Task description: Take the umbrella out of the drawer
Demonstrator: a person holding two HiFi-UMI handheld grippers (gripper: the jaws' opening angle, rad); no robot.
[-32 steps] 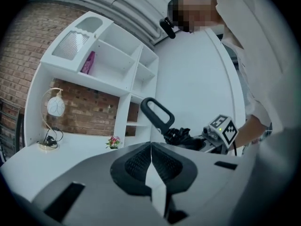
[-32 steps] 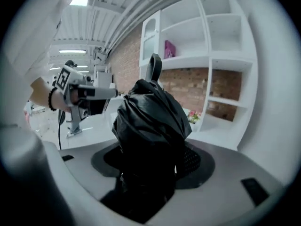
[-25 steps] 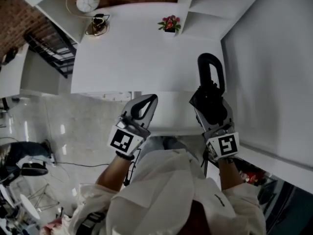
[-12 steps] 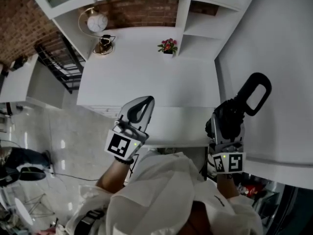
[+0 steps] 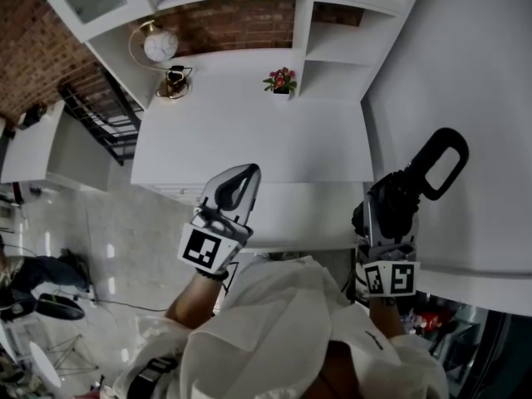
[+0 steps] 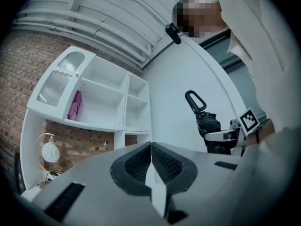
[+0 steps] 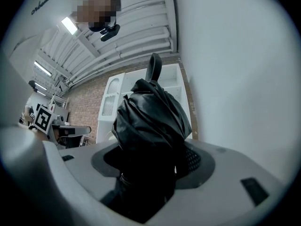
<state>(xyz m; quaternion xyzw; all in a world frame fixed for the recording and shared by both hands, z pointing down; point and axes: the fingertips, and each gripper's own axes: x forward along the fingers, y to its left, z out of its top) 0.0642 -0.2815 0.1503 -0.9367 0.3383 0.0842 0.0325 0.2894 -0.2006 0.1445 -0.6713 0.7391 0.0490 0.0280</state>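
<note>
The jaws of the right gripper (image 7: pixel 149 163) are seen, in the right gripper view, clenched on the folded black umbrella (image 7: pixel 151 119), whose looped handle is pointed up and away.

In the left gripper view, the jaws of the left gripper (image 6: pixel 150 150) are pressed together with nothing between them. Beyond them, the umbrella is held up in front of a white wall. A shelf unit (image 6: pixel 101 102) is shown with a pink box (image 6: pixel 75 105) in one upper compartment; the open compartments beside it appear bare.

In the head view, the umbrella is carried in the air just right of the white desk (image 5: pixel 249 131), at whose back edge a flower pot (image 5: pixel 281 81) is stood. The drawer's inside is not shown.

The lift-out is judged done. A clear spot for setting the umbrella down is called for next.
</note>
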